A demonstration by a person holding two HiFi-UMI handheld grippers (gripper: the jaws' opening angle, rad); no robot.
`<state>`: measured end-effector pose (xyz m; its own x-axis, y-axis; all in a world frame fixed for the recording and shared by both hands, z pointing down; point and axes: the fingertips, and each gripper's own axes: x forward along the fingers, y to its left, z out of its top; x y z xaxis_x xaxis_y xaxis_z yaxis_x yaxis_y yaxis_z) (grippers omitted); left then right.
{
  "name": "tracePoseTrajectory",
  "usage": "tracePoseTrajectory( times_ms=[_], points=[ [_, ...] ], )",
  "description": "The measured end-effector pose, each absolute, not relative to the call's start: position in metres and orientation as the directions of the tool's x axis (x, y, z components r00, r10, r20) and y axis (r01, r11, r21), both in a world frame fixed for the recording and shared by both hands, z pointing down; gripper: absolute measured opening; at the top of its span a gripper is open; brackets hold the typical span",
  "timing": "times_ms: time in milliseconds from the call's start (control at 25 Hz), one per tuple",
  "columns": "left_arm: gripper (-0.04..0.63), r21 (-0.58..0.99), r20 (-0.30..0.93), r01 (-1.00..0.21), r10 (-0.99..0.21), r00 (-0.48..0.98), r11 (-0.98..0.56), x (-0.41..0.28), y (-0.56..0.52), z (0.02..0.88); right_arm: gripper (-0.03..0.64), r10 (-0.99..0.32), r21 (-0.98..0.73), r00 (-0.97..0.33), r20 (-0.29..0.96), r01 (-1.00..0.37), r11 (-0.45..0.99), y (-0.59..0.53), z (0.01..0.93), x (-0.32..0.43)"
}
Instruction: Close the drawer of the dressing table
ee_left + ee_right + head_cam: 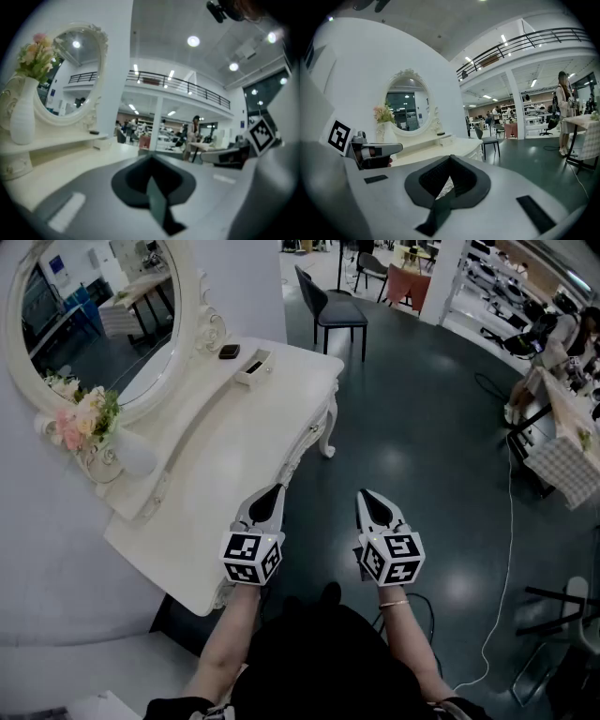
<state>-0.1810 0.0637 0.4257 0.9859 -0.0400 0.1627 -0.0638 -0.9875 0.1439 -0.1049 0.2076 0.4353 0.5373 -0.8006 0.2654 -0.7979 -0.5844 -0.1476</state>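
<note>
While the left gripper [274,491] and right gripper [368,495] both have their jaws pressed together on nothing, the drawer hides under the front edge of the white dressing table [234,446], beside the left one. It is likely hard, smooth and easy to slide. Push its front in the middle.

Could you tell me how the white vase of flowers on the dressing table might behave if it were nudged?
The vase looks tall and narrow-necked with flowers bunched on top, so it probably tips easily. Its smooth white surface suggests ceramic: likely slippery and breakable.
</note>
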Motion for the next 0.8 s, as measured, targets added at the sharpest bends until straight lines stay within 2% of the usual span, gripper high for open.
tracePoseTrajectory(
  times_ms=[800],
  points=[
    [0.002,0.132,0.185,-0.082,-0.057,0.981,-0.988,-0.152,0.092,0.438,0.005,-0.813,-0.184,0.521,0.260,-0.800,-0.572,0.237,0.447,-0.075]
  ],
)
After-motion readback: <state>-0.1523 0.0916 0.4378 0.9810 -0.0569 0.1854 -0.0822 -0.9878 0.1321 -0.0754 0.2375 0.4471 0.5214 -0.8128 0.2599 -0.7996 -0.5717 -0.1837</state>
